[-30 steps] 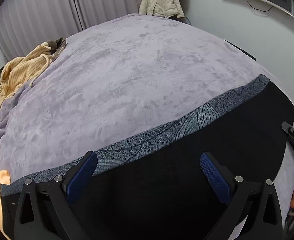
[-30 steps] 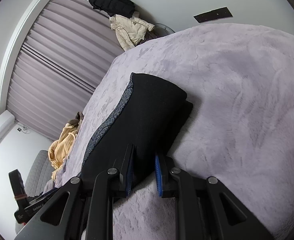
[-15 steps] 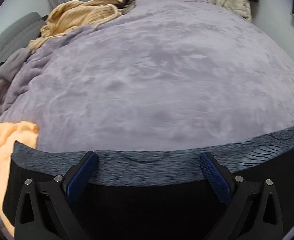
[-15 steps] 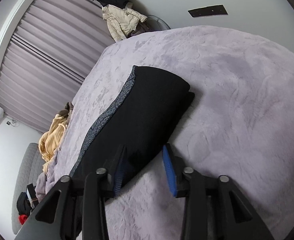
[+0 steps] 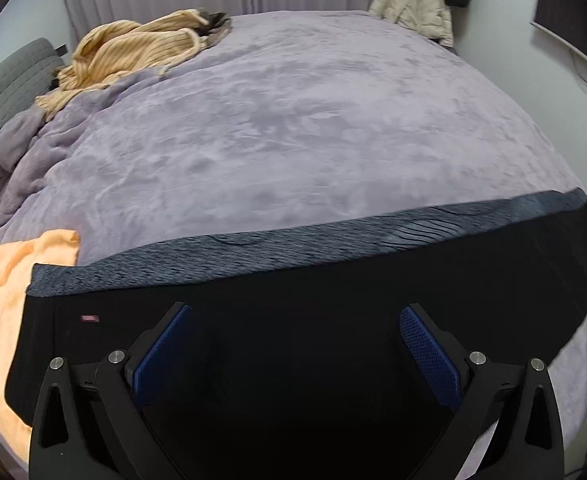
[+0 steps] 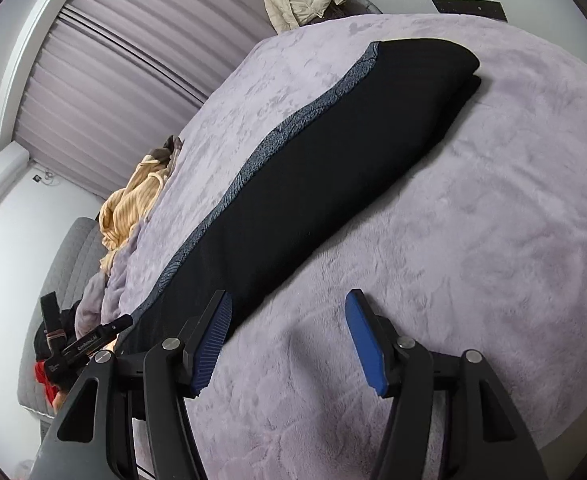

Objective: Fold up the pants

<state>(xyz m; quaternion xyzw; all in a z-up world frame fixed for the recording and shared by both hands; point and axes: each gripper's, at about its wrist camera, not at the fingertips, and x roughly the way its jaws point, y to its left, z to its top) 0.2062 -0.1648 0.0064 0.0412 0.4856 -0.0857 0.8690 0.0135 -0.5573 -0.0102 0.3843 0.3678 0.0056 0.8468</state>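
Observation:
Black pants (image 5: 293, 320) with a grey patterned side stripe (image 5: 253, 252) lie folded lengthwise in a long strip on the lilac bed cover (image 5: 293, 128). In the right wrist view the pants (image 6: 333, 152) stretch away from me. My left gripper (image 5: 295, 344) is open and empty, hovering over the black fabric. My right gripper (image 6: 289, 340) is open and empty, beside the near edge of the pants, over the cover (image 6: 473, 240).
A yellow ribbed garment (image 5: 133, 52) lies at the far left of the bed. An orange cloth (image 5: 9, 300) lies by the pants' left end. A cream jacket (image 5: 413, 4) hangs by the curtains. A grey headboard (image 6: 53, 280) stands at the left.
My right gripper opened, let go of the pants' edge and drew back. My left gripper swung left, then back over the black fabric, staying open.

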